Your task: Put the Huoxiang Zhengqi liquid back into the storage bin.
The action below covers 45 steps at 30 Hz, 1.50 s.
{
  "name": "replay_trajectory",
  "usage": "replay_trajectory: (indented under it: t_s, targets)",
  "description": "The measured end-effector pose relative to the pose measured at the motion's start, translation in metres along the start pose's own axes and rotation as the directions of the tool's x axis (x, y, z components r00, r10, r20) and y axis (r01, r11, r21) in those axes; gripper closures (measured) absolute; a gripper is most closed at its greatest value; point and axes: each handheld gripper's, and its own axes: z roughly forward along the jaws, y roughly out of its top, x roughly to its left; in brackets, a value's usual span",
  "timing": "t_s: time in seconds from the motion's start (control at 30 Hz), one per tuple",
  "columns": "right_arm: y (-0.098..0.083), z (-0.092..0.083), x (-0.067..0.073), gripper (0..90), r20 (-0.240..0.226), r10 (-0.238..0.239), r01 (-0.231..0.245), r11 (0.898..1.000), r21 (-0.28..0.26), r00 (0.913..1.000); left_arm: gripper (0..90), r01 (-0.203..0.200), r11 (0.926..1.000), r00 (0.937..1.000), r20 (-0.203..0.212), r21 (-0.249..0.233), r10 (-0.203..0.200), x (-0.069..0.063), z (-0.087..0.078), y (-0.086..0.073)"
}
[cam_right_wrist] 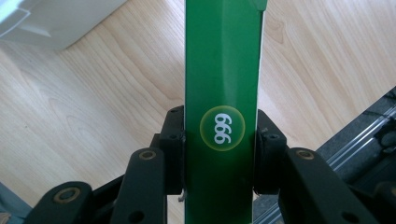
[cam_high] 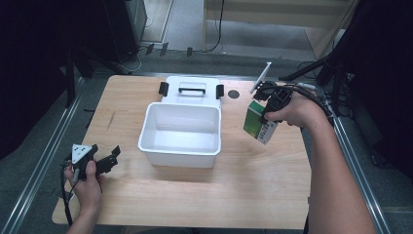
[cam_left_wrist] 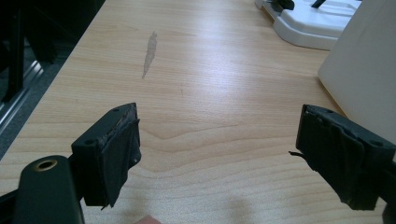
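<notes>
Green box (cam_high: 259, 123) clamped between the right gripper (cam_high: 267, 113) jaws, lifted off the table (cam_high: 204, 195), tilted, just right of the white bin (cam_high: 180, 131). Bin sits mid-table, its lid (cam_high: 192, 89) lying flat behind it on the far side. Left gripper (cam_high: 104, 161) near left, jaws wide, holding nothing, resting by the table edge.

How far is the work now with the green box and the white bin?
Done: the green box is clamped in the right gripper, apparently lifted off the table. In hand: carrying it beside the white bin. Probably left: placing it inside the bin. The left gripper rests open.
</notes>
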Motion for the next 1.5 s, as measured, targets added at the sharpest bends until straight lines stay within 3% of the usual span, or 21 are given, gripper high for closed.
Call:
replay_trajectory:
  t_s: [0.57, 1.5]
  targets:
    - [0.01, -0.028, 0.018, 64.5, -0.015, -0.109, 0.109, 0.994, -0.034, 0.9939, 14.8, -0.001, 1.0, 1.0, 0.001, 0.001, 0.001, 0.0, 0.0, 0.0]
    - [0.028, -0.068, 0.035, 64.5, -0.044, -0.212, 0.208, 0.974, -0.088, 0.9762, 14.8, 0.004, 1.0, 1.0, 0.005, 0.002, -0.004, 0.001, 0.0, 0.0]
